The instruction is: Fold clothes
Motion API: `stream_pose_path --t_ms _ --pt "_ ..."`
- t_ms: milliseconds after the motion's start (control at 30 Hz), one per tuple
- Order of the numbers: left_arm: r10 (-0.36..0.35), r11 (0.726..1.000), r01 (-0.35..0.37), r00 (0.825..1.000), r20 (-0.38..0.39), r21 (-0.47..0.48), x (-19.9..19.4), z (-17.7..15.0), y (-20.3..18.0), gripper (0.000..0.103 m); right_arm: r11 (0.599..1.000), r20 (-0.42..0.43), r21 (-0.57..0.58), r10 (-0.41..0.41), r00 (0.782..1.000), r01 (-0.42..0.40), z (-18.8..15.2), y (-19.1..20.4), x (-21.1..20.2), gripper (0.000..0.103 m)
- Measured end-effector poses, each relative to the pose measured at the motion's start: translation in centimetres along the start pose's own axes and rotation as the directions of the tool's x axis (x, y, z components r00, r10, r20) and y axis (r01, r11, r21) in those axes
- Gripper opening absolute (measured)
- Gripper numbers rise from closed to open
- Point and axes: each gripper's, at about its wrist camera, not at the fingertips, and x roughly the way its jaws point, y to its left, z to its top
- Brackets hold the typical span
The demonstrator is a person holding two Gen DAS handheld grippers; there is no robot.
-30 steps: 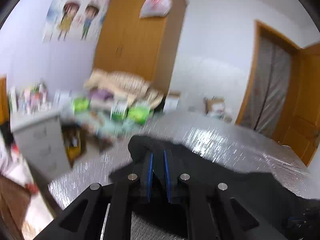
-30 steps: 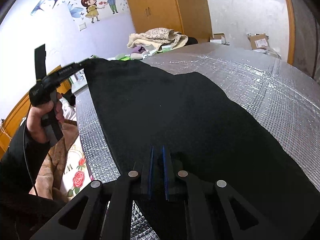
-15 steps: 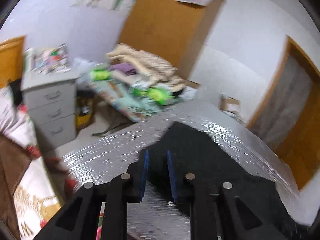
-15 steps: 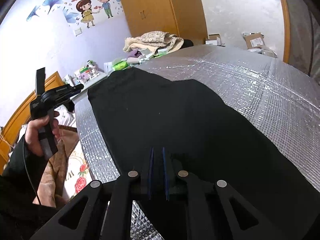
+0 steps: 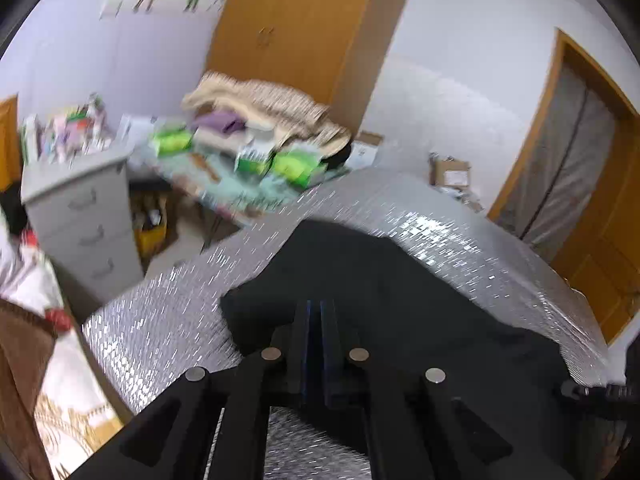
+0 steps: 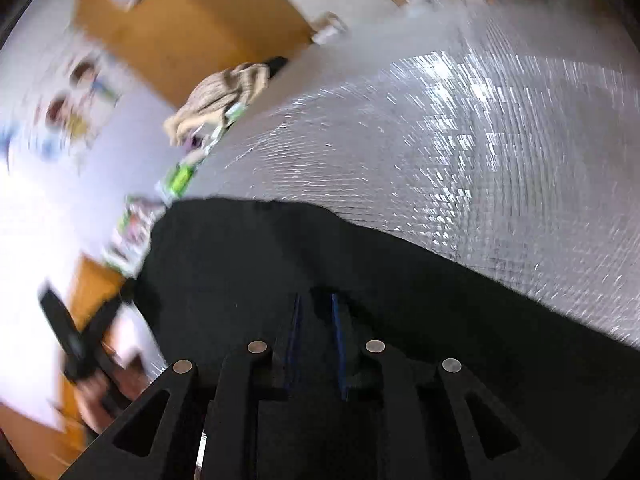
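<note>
My left gripper (image 5: pixel 315 312) has its fingers pressed nearly together on the black garment (image 5: pixel 384 300). My right gripper (image 6: pixel 316 308) has fingers slightly spread, hold unclear through blur. Garment lies on the silver surface (image 6: pixel 460 132); wardrobe (image 5: pixel 288 32) at 12 o'clock.

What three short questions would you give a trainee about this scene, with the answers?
1. True or false: the black garment lies on a bare wooden tabletop.
2. In its own view, the left gripper has its jaws: A wide apart; B almost together; C out of sight.
3. Fill in: the pads inside its fingers are ___ in colour.
Key: 1 false, it lies on a silver quilted sheet; 2 B; 3 blue.
</note>
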Motion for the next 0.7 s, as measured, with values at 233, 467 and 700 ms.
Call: stream_pose_path --t_ms 233,467,700 --pt "-0.035 0.999 0.037 0.997 -0.072 0.025 2.3 -0.2 -1.9 0.004 0.991 -0.014 -0.009 0.130 0.991 -0.130 2.3 1.9 3.1 0.016" --pt "-0.033 0.999 0.034 0.994 -0.105 0.002 3.1 -1.3 -0.7 0.004 0.968 0.042 0.201 0.145 0.989 -0.151 4.1 -2.4 2.3 0.008" --pt "-0.081 0.997 0.082 0.992 -0.100 0.009 2.5 -1.6 -1.6 0.004 0.993 -0.019 0.044 0.107 0.994 -0.106 6.3 -0.7 2.1 0.023"
